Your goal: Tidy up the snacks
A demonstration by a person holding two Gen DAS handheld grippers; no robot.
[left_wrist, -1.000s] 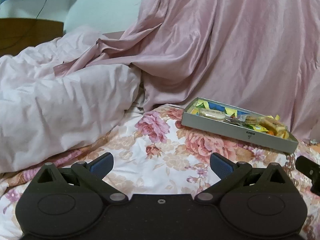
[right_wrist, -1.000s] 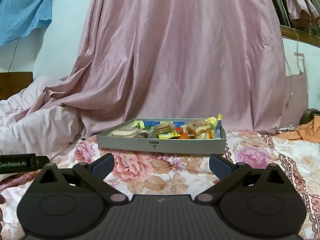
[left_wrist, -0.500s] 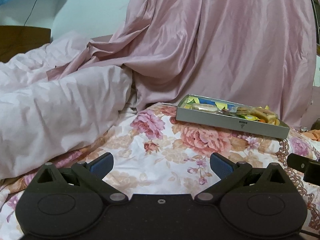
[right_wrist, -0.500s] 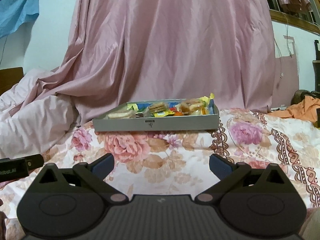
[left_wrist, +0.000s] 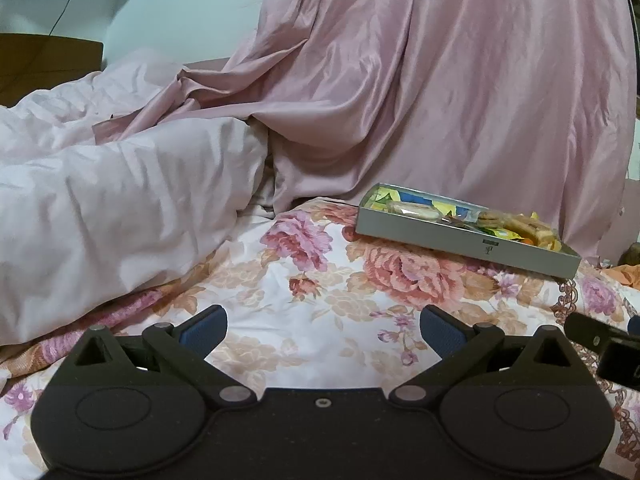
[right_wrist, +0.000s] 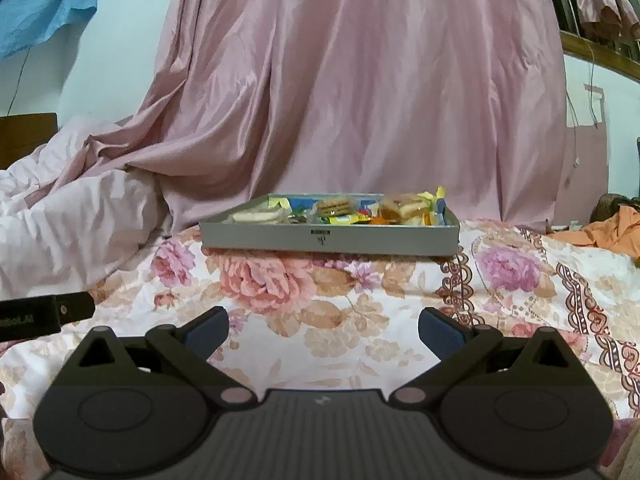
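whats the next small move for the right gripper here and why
Probably ease the right gripper forward toward the grey snack tray. Its jaws stand open and empty, and a stretch of floral bedsheet lies between them and the tray, where the wrapped snacks sit piled. The left gripper is also open and empty, with the tray off to its right.

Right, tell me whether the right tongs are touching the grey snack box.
Apart. The right wrist view shows the open right tongs well short of the grey snack box, with a wide stretch of floral bedsheet between them.
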